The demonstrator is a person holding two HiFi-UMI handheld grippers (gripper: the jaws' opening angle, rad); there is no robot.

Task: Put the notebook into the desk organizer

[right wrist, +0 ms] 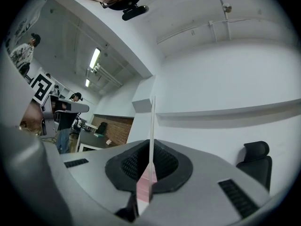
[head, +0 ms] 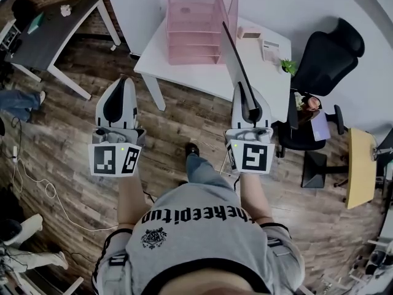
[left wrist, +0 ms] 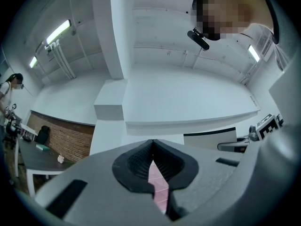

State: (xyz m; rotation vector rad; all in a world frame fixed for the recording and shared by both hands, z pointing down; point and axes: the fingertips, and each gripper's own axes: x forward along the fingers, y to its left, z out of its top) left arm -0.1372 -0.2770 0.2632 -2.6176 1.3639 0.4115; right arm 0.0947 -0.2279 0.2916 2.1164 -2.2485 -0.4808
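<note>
A pink see-through desk organizer stands on the white table ahead of me. My right gripper is shut on the notebook, which I see edge-on as a thin dark sheet rising from the jaws toward the organizer's right side. In the right gripper view the notebook stands upright between the pads of my right gripper. My left gripper hovers over the wooden floor to the left of the table, shut and holding nothing. Through the slit below its tips a strip of the pink organizer shows.
A small box, a paper and a little plant sit at the table's right end. A black office chair stands to the right, a dark desk far left. A cable lies on the floor.
</note>
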